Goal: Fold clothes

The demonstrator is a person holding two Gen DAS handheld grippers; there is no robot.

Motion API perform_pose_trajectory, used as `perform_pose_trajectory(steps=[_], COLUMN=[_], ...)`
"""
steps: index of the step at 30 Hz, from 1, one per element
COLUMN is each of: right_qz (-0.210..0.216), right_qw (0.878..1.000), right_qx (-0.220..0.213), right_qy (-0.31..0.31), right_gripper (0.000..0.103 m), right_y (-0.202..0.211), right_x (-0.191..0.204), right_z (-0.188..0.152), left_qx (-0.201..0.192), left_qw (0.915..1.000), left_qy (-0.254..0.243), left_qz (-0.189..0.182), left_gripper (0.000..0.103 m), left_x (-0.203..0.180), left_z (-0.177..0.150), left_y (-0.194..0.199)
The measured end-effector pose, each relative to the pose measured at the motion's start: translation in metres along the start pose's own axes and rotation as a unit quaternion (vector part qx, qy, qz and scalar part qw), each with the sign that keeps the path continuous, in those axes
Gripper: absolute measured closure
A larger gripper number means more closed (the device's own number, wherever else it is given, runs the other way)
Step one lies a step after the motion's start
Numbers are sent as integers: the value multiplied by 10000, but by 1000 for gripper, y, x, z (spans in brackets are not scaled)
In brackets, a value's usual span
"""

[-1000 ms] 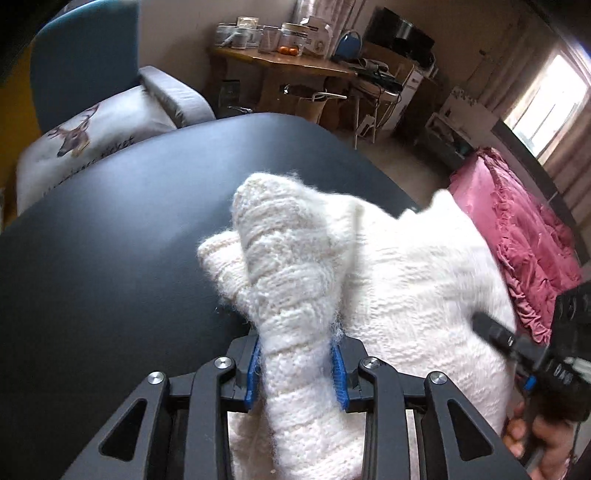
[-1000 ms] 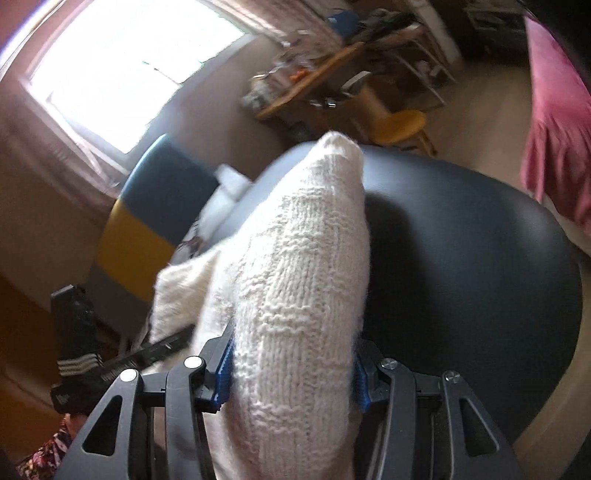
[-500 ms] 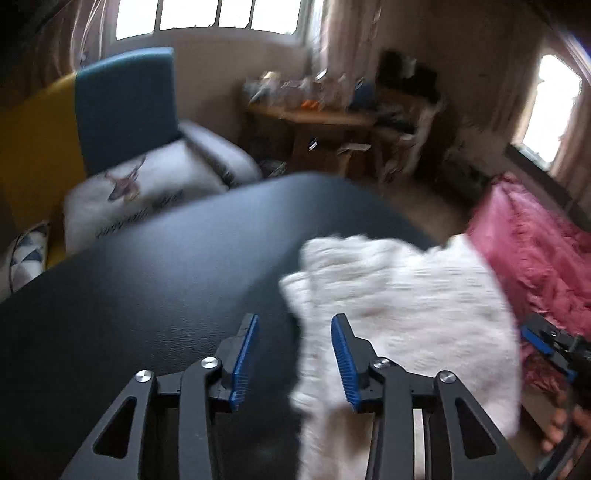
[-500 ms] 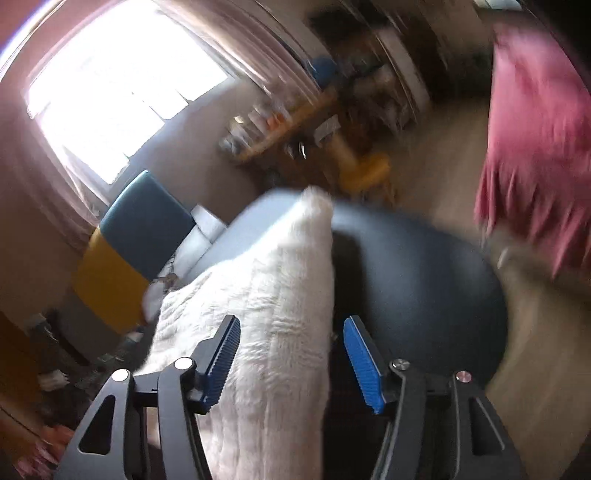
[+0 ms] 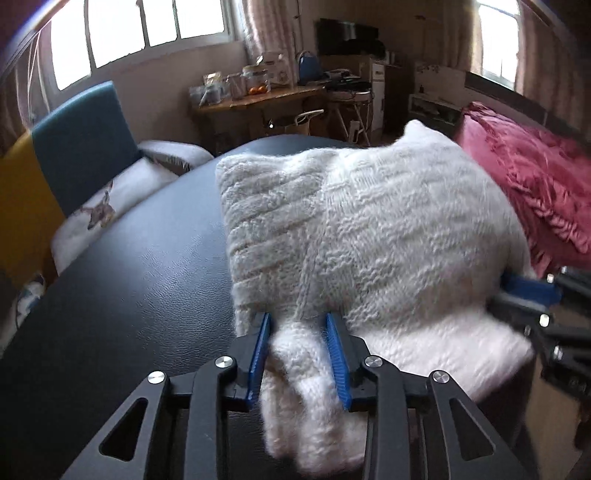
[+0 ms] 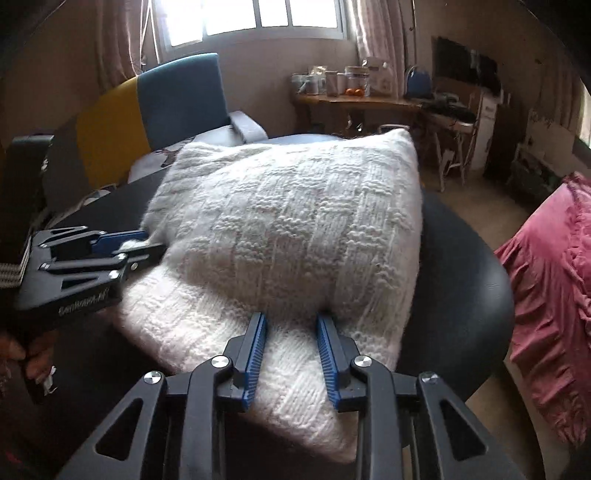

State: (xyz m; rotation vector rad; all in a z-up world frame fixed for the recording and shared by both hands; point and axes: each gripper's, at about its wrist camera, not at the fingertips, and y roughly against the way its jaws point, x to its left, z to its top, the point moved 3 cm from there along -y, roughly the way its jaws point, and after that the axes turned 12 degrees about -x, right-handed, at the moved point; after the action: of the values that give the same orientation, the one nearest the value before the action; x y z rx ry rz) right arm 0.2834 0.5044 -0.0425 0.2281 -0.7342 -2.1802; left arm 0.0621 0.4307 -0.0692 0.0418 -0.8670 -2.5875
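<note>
While the white knitted sweater (image 5: 369,229) is lying folded on the round black table (image 5: 129,288), both tongs are working at its near edge. The left gripper (image 5: 298,354) is pinching a bunched fold of the knit between its blue pads, its jaws having just been closing onto the wool. The right gripper (image 6: 291,360) is reaching in at the sweater's near right edge; its jaws have just been closing too, the sweater's lower layer is lying between the pads and the upper fold is bulging just above them, but whether the pads are pressing on the wool I cannot tell. In the right wrist view a hand (image 6: 35,363) is showing at the left edge, holding the other tool.

Beyond the table a blue and yellow chair (image 6: 177,92) is standing with a grey cushion (image 5: 110,199) beside it. A wooden side table (image 6: 354,101) crowded with jars is sitting against the far wall under the window (image 6: 255,14). A pink ruffled bedspread (image 6: 550,295) is hanging close to the table's right side.
</note>
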Motion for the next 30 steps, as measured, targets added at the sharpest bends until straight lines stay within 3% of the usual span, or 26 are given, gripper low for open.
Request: perform_pose_trajectory(steps=[2,4,5,7,9,10,15,18,23,30], right_qz=[-68,-80,-44,32,-33,-149,-611,-815,-994,-1205], right_qw=[9999,9998,9996,9993,9993,9993,9974,9950,9907,9916], right_qx=[-14,31,75,64,-109,-152,-117,18,-40,-400], right_qy=[-78,-200,-271,-363,-344,-305,-376,-579,-933,-242], right_gripper=[74,72,65,47,8,4,3,3,3,3], right_y=[-6,-7,-4,7,32,43,80,89,107,122], right_x=[-6,-9,-8,-1,8,13,33,41,50,67], right_z=[-1,2,4,15,18,17,11,3,-6,4], left_qx=[58,130,139,156,44,-27,-328,-292,67,166], left_qw=[9999,9995,9990,9975,9953,9942,9902,9897,9863,9825], left_qy=[121,234,285,388,621,721,925,820,1267,1395], left_qz=[36,191,316,566,743,793,997,1137,1052,1221], left_gripper=[67,54,43,32,21,18,1,0,0,0], left_x=[1,2,3,5,9,11,15,12,18,17], left_z=[2,3,4,5,5,4,-8,-17,-30,-37], left_y=[2,13,22,39,62,73,125,146,156,160])
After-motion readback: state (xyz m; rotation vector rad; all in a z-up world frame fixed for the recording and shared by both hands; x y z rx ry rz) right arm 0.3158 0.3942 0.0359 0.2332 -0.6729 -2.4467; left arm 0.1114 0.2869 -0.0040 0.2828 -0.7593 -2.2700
